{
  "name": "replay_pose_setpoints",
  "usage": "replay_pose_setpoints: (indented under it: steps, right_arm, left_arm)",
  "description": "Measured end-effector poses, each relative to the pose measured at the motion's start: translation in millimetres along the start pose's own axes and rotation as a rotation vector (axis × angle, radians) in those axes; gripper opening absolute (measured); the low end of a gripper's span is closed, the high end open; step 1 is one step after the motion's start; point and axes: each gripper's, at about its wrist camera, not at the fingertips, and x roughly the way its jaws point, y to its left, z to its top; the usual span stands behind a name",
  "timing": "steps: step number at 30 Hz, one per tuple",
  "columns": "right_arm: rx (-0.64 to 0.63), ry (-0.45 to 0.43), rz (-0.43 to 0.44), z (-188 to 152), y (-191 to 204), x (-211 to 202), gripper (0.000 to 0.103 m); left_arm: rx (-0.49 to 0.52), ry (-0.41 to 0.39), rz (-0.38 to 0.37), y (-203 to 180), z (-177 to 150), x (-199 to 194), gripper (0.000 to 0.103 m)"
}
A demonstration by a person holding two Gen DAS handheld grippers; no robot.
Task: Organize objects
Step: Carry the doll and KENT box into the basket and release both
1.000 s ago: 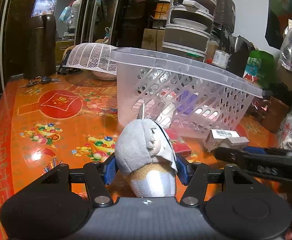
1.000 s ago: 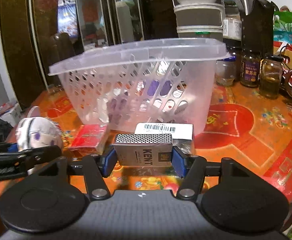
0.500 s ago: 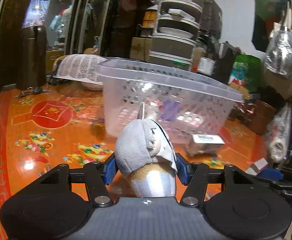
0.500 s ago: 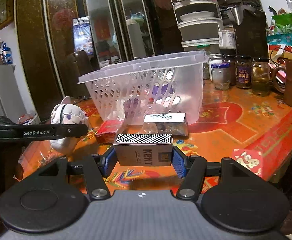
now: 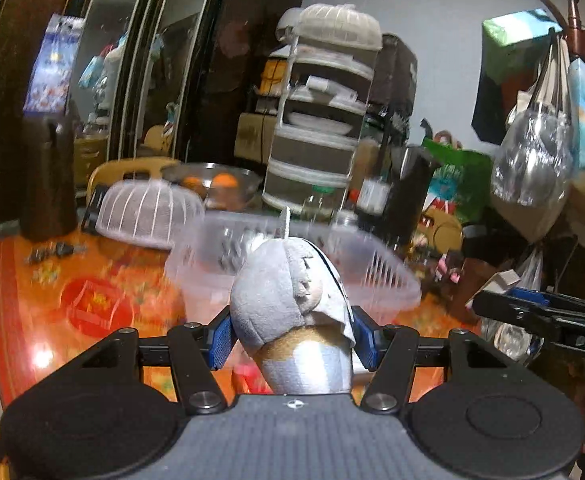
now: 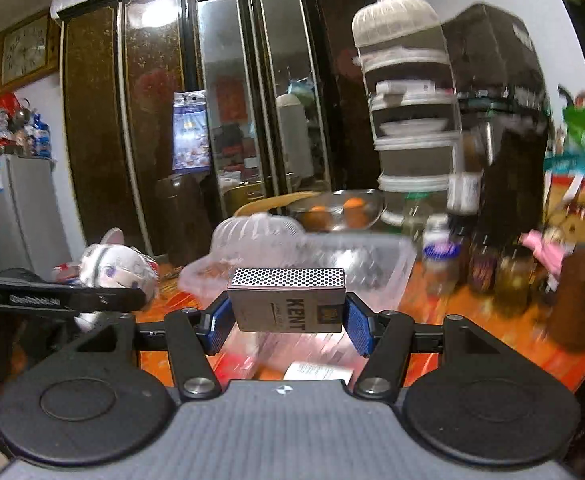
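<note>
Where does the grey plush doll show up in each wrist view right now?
Left wrist view: the grey plush doll sits bottom centre, clamped in the left tongs.
Right wrist view: the doll is at the left edge, mid-height, above the left tongs' arm.
Shared landmark: the clear plastic basket on the orange table, just beyond the doll.

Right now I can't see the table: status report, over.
Left tongs shut on plush doll. Right tongs shut on Kent box. Clear basket ahead, below both. Nothing between.
</note>
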Motion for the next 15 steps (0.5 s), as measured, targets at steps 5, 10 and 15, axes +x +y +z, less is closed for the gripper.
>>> replay_pose_setpoints:
  steps: [5,10,15]
  right_arm:
    - [-0.038,0.0,-0.03,30,-3,23,0.061]
    - [-0.045,0.068,-0.042,42,-11,63,0.061]
    - [-0.036,0.161,-0.081,50,-19,112,0.061]
  left_arm:
    - [0.04,-0.006,0.013,-4,40,20,0.062]
    - [0.072,0.024,0.035,-4,62,54,0.062]
    - [0.024,0.079,0.059,5,75,101,0.062]
